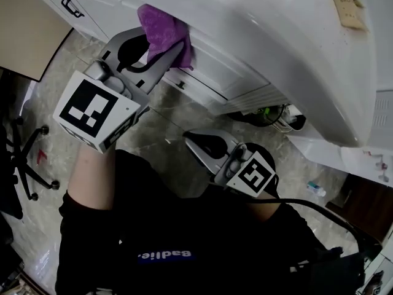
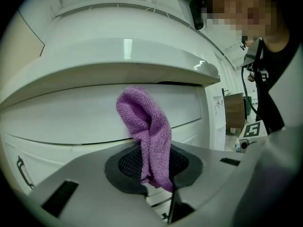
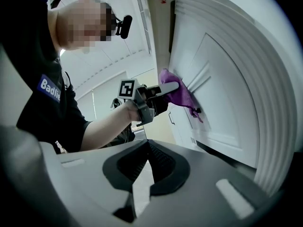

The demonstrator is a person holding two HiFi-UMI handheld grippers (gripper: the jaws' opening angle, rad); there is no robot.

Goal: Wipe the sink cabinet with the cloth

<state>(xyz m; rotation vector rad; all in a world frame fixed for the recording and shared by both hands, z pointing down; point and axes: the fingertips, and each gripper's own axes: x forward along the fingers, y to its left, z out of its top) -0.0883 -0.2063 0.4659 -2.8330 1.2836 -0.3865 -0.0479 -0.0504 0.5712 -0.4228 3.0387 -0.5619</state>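
Note:
A purple cloth [image 1: 163,31] is pressed against the front of the white sink cabinet [image 1: 245,48], just under the overhanging sink rim. My left gripper [image 1: 166,57] is shut on the cloth, which bulges up beyond the jaws. In the left gripper view the cloth [image 2: 147,126] hangs folded between the pads of my left gripper [image 2: 154,167], touching the cabinet panel [image 2: 71,117]. My right gripper [image 1: 193,139] sits lower, away from the cabinet, shut and holding nothing. The right gripper view shows the right gripper [image 3: 144,162] and, further off, the cloth [image 3: 179,93] on the door [image 3: 227,93].
The floor is pale tile [image 1: 159,128]. An office chair base [image 1: 27,158] stands at the left. Cables [image 1: 273,112] lie under the cabinet, with a small bottle [image 1: 316,188] on the floor at the right. A black drawer handle [image 1: 72,6] shows at the top left.

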